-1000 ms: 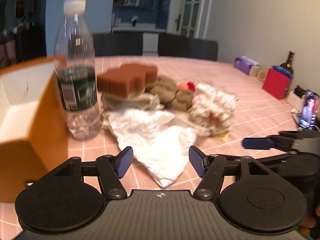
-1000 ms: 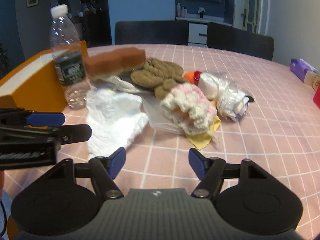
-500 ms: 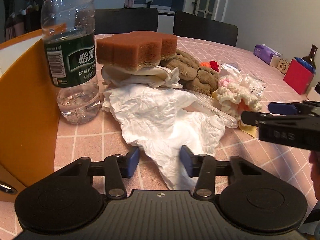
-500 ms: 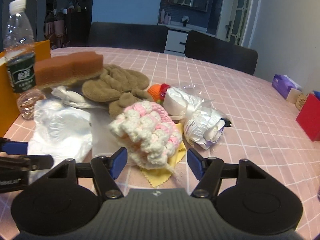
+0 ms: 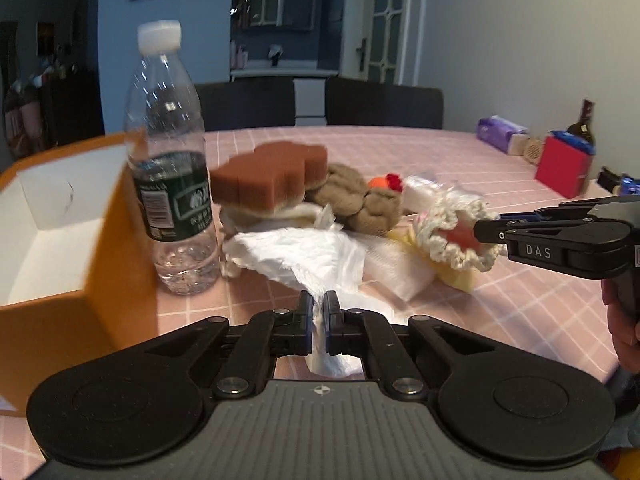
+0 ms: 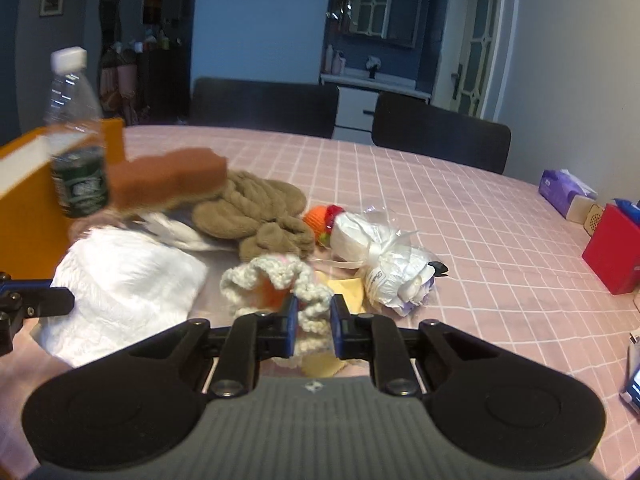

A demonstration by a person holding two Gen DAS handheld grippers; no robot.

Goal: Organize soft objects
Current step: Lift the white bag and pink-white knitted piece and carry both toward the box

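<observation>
My left gripper (image 5: 319, 312) is shut on the near edge of a crumpled white plastic bag (image 5: 304, 252), which also shows in the right wrist view (image 6: 124, 280). My right gripper (image 6: 313, 316) is shut on a cream and pink crocheted piece (image 6: 276, 280), also seen in the left wrist view (image 5: 456, 236), and holds it slightly raised. Behind them lie a brown sponge (image 5: 272, 176), brown knitted gloves (image 6: 256, 208), a small orange and red knitted thing (image 6: 320, 216) and a wrapped white bundle (image 6: 384, 260). An open orange box (image 5: 60, 216) stands at the left.
A water bottle (image 5: 170, 160) stands upright between the orange box and the pile. A yellow cloth (image 6: 344, 288) lies under the crocheted piece. A red box (image 6: 612, 256), a purple tissue pack (image 6: 560, 192) and a dark bottle (image 5: 582, 120) are at the far right. Two dark chairs stand behind the table.
Both grippers closed: the left on the white bag's edge, the right on the crocheted piece. Both items have been lifted a little off the table.
</observation>
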